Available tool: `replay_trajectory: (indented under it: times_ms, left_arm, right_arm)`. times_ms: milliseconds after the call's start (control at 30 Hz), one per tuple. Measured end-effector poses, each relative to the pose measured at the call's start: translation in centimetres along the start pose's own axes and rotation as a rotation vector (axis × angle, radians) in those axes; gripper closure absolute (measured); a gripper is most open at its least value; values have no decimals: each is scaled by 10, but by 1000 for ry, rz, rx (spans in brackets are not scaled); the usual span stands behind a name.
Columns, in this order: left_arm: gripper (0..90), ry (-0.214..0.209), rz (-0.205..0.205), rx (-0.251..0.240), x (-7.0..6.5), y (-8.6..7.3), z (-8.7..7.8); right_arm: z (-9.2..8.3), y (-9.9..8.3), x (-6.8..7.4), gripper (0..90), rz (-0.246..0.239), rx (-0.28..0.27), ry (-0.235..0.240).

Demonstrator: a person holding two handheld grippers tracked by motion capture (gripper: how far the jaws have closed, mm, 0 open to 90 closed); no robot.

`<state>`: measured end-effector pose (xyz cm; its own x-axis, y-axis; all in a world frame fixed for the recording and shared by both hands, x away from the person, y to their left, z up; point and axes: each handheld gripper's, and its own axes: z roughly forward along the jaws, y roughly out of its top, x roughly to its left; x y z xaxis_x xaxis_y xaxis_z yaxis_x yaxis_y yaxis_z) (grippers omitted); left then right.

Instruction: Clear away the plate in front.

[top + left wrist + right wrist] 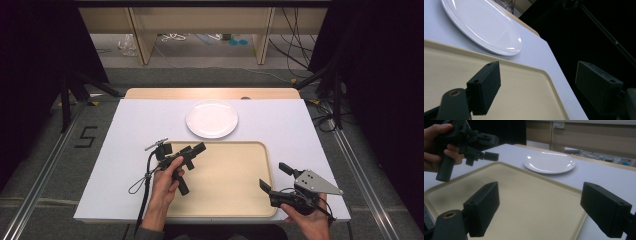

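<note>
A white round plate [212,118] [481,22] [549,162] lies empty on the white tabletop, just beyond a beige tray [227,185] [524,97] [529,195], which is also empty. My left gripper [194,149] [541,87] hovers open over the tray's far left corner, tipped on its side and aimed toward the plate. It also appears at the upper left of the right gripper view [492,147], held in a hand. My right gripper [274,176] [541,210] is open at the tray's near right corner, with nothing between its jaws.
The white table cover [140,130] ends at a wooden strip [210,93] at the back. Black curtains and stand legs flank both sides. A cable [142,182] trails from the left gripper. Wooden shelving [200,30] and floor cables lie beyond.
</note>
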<state>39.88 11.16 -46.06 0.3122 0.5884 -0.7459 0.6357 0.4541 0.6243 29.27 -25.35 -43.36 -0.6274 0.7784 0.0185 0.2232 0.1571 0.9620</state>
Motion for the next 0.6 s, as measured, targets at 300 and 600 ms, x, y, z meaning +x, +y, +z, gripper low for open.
replay_trajectory:
  times_ms: [300,600]
  left_arm:
    - [205,26,-60,7,-4,15,18]
    - [216,74,-99,8,1,22,32]
  right_arm:
    - [-1,0,0,169,0,9,-3]
    - [0,0,-1,169,2,-9,-2]
